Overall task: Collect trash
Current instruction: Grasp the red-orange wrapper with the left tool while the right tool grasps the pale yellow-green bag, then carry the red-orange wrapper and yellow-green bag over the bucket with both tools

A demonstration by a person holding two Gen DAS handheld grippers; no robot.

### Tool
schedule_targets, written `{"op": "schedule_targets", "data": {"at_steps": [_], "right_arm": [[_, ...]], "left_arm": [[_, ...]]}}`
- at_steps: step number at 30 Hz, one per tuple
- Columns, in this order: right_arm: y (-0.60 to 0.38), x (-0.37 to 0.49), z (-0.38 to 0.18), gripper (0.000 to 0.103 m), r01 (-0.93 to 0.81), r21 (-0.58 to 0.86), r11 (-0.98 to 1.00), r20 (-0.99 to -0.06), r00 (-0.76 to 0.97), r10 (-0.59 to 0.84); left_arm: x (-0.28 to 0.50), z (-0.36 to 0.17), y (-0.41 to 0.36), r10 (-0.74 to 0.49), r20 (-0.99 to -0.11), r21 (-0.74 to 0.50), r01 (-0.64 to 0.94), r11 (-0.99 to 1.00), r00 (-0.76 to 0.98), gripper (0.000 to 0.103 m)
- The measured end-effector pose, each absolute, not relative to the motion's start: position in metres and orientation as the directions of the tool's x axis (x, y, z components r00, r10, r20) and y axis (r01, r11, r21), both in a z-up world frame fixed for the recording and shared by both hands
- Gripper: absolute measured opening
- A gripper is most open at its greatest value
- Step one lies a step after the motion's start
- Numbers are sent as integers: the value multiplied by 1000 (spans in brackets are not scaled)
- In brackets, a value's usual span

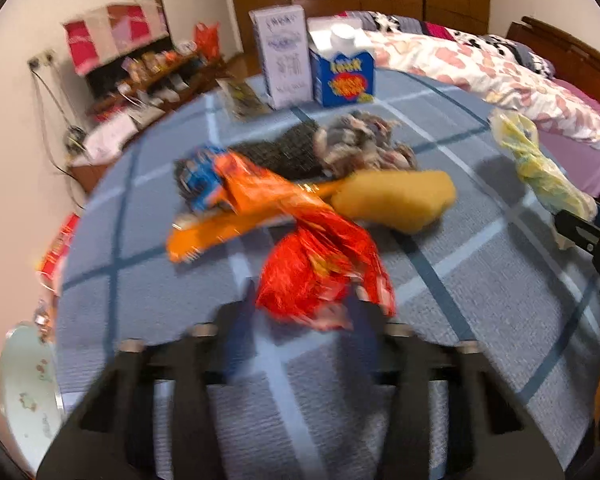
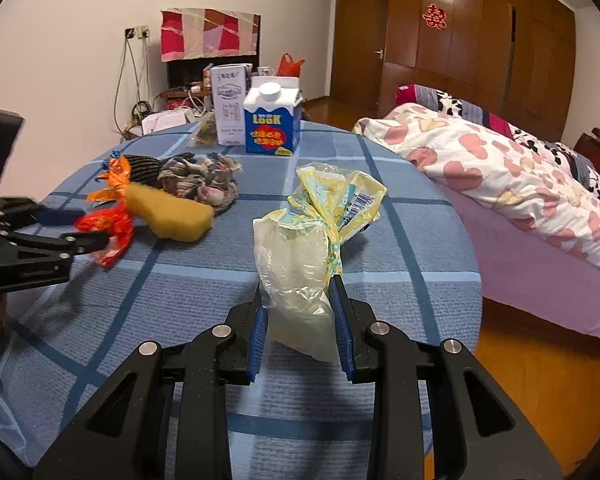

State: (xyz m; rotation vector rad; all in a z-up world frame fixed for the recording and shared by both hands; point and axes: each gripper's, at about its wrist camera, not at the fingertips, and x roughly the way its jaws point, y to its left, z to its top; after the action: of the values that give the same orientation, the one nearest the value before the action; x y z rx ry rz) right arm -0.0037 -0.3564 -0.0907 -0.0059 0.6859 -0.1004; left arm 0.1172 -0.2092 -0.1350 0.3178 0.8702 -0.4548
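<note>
My left gripper (image 1: 302,300) is shut on a crumpled red wrapper (image 1: 320,276) over the blue checked tablecloth (image 1: 480,320); it also shows in the right wrist view (image 2: 86,226) with the red wrapper (image 2: 112,228) between its tips. My right gripper (image 2: 298,292) is shut on a yellow-white plastic bag (image 2: 312,240); the bag also shows at the right edge of the left wrist view (image 1: 540,164). An orange wrapper (image 1: 236,216), a blue wrapper (image 1: 202,180) and a yellow sponge (image 1: 396,196) lie on the table.
Two cartons, a white one (image 2: 230,106) and a blue one (image 2: 272,120), stand at the table's far side. A dark cloth (image 1: 288,152) and a grey rag bundle (image 2: 204,178) lie mid-table. A bed (image 2: 520,184) is on the right, a cluttered shelf (image 1: 140,76) at the far left.
</note>
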Motion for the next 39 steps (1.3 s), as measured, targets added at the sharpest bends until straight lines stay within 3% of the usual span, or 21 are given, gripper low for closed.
{"op": "schedule_targets", "data": {"at_steps": [6,39], "right_arm": [[-343,-3,-83,31,60,-37,998,-614,786,-70],[-207,46,-45,31,-221,-63,973,-552,820,150]], "left_arm": [[108,-126,-198,-262,-767,101,513,852,585,10],[64,-80,-44,-140,-687,138,317,938,713,10]]}}
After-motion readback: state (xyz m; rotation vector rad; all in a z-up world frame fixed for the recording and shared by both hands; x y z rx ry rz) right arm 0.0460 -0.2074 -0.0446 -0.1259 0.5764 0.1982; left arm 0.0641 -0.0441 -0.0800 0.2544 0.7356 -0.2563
